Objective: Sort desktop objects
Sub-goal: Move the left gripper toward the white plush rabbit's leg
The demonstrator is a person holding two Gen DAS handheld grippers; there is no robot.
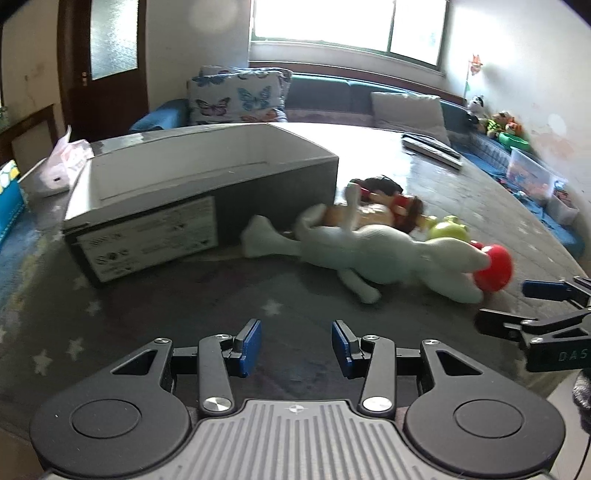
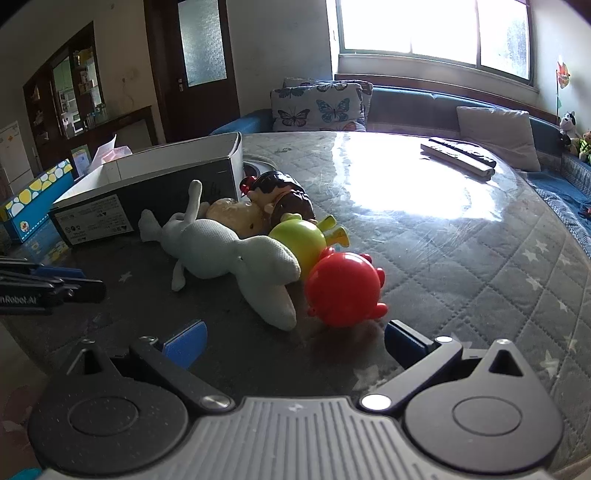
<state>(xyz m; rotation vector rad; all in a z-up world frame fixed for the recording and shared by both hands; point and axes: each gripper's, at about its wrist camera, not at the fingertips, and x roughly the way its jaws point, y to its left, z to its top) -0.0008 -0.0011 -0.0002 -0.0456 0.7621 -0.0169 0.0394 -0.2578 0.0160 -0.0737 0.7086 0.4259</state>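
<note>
Nearest the lens in the left wrist view, the left gripper hovers low over the grey star-patterned quilted table cover, its blue-padded jaws parted by a moderate gap and holding nothing. In the right wrist view the right gripper has its jaws spread wide, also empty, with the red plastic toy just beyond them, not between the pads. Touching the red toy is a pale plush animal lying on its side, and behind it a lime-green toy, a tan figure and a dark-haired doll, all bunched together. Just beyond the pile to the left sits an open cardboard box, white inside. Farther off lie two remote controls on the table, then butterfly cushions under a bright window.
</note>
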